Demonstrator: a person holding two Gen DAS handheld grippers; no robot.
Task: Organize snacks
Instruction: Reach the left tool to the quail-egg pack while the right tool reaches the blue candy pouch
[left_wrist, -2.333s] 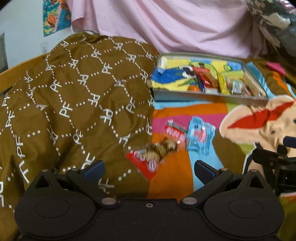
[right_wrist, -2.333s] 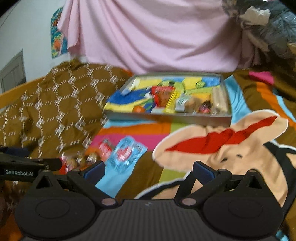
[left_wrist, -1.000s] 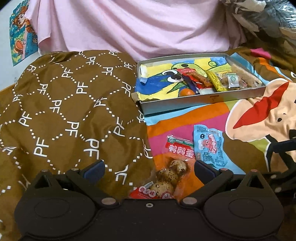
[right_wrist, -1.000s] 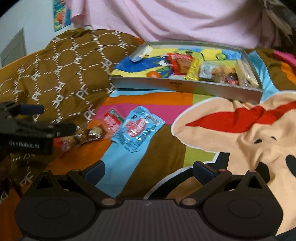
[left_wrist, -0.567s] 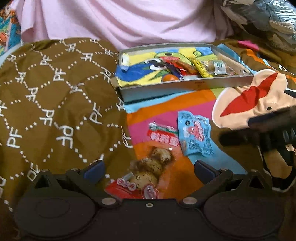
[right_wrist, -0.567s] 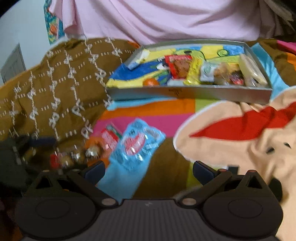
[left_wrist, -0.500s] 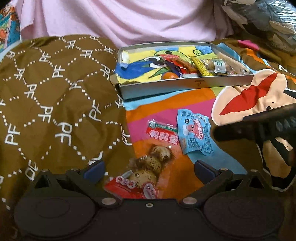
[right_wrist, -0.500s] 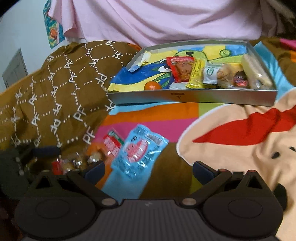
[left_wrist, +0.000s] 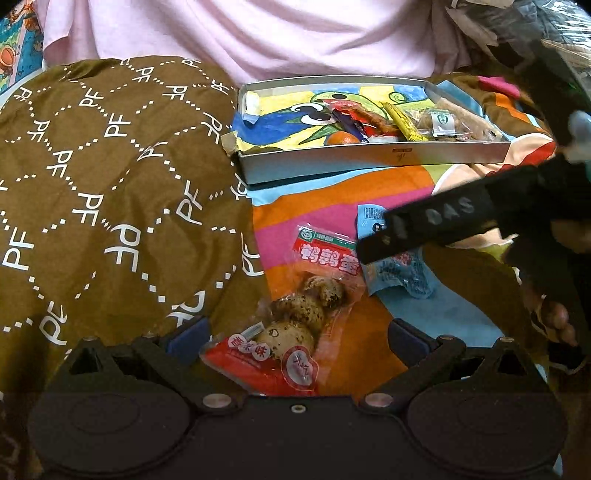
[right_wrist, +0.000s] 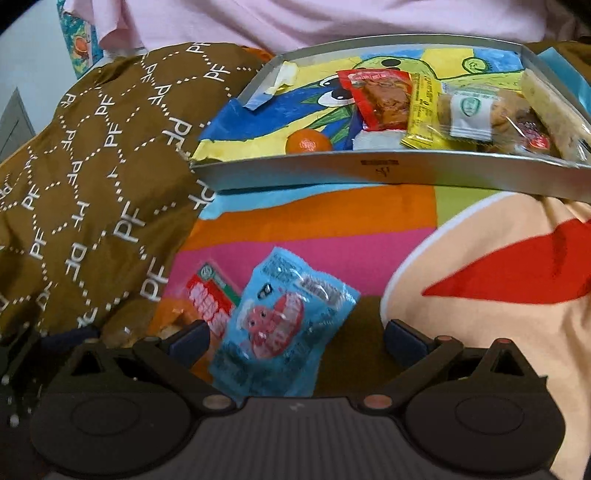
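Observation:
A red pack of speckled quail eggs lies on the colourful bedspread, its near end between the wide-apart fingers of my open left gripper. Beside it lies a light-blue snack packet, framed by my open right gripper without contact from either finger. In the left wrist view the right gripper's black finger crosses over that blue packet. Further back sits a shallow grey tray holding several snacks: a red pack, a yellow stick, a small orange.
A brown quilt with white "PF" lettering bulges up on the left. Pink cloth hangs behind the tray. A hand holds the right gripper at the right edge. The bedspread's cartoon print spreads out to the right.
Both grippers have come closer to the two loose packets. The right gripper's finger now reaches across the blue packet in the left wrist view. Both stay open.

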